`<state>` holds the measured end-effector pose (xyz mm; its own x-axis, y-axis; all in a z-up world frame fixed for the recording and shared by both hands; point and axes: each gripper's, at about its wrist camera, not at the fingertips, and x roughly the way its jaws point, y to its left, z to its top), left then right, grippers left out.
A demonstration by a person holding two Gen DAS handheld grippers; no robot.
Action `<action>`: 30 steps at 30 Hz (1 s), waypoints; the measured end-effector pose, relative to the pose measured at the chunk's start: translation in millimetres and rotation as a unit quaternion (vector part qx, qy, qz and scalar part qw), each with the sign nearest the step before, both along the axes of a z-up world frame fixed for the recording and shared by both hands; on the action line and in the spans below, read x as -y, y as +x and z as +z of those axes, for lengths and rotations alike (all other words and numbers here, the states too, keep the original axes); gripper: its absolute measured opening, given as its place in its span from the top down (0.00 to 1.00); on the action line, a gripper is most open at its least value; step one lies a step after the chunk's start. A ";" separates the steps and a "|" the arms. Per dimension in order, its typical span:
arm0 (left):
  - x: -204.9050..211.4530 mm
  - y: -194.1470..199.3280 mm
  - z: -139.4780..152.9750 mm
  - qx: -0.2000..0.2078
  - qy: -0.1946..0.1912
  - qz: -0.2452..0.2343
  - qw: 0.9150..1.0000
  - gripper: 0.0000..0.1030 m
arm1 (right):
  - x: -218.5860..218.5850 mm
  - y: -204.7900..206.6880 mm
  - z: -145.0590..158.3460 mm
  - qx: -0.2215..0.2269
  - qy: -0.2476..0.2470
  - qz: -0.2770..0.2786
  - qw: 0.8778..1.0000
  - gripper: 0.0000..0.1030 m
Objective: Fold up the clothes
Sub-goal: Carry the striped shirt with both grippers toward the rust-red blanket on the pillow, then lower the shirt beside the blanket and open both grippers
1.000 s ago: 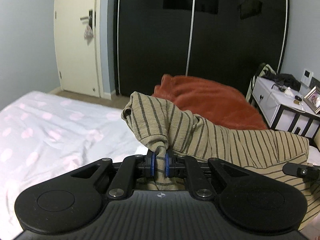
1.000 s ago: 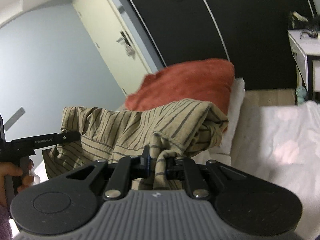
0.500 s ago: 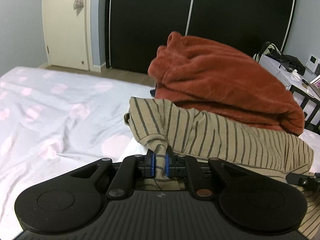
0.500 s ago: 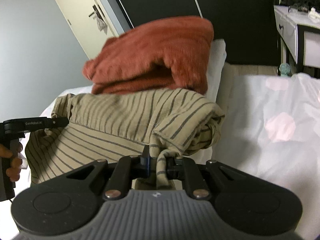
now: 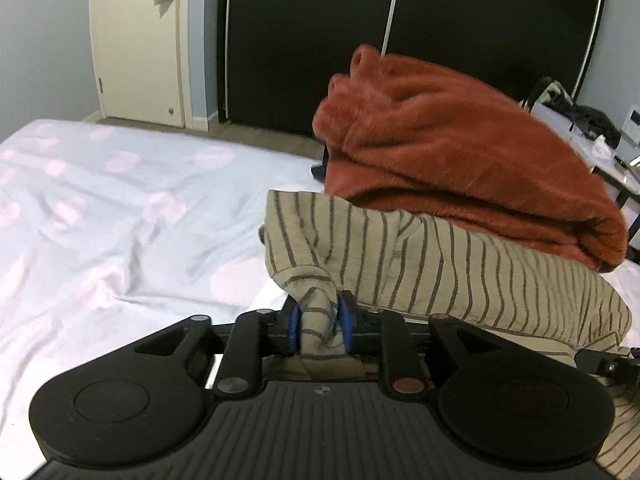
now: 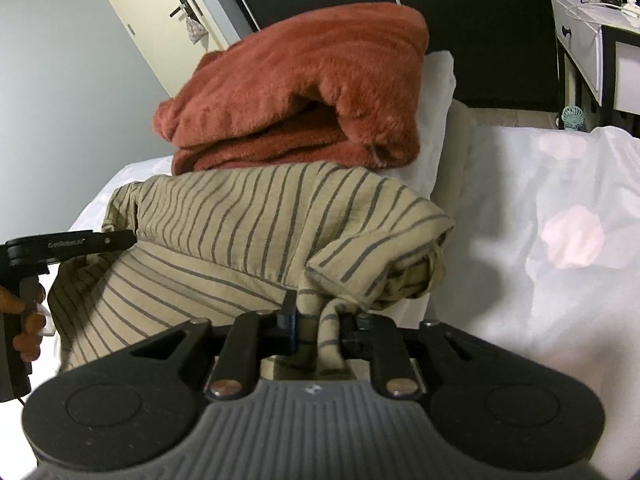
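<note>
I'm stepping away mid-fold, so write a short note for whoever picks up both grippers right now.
Left gripper: jaws have just been opening, a bunched corner of the striped shirt still between them.
Right gripper: the same, opening with the other corner between them.
Shirt lies on the bed, folded over on itself, against the rust-red blanket.
Done: this fold laid down.
Left: pull both grippers clear, then probably fold again and tidy.
</note>
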<state>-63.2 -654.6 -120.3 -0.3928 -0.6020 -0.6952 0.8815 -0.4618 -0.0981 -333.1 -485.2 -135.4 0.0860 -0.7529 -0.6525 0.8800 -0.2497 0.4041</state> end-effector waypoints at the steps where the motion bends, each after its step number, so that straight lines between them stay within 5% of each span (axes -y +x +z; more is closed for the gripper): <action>1: -3.2 3.8 5.5 0.004 -0.008 0.008 1.000 0.76 | -2.6 -2.6 3.1 0.000 -0.001 -0.003 1.000 0.68; 8: -20.5 33.8 46.6 0.026 -0.044 0.067 0.996 0.76 | -28.3 -16.0 23.7 -0.044 -0.021 -0.046 0.998 0.67; 14: -36.9 11.4 65.1 0.012 -0.075 0.032 0.997 0.78 | -38.0 -6.2 42.2 -0.078 -0.070 -0.039 0.994 0.73; 22: -32.0 -31.7 29.9 0.003 -0.071 -0.002 0.997 0.78 | 2.1 33.4 47.6 -0.087 -0.096 0.024 0.991 0.78; 30: 3.4 -24.0 -15.6 -0.021 -0.015 0.021 0.999 0.83 | 62.7 60.1 13.8 -0.095 -0.045 0.038 0.994 0.80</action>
<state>-87.2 -658.0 -135.9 -0.3956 -0.6393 -0.6594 0.8954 -0.4283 -0.1220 -273.0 -547.9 -121.7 0.0259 -0.8056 -0.5920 0.9573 -0.1506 0.2469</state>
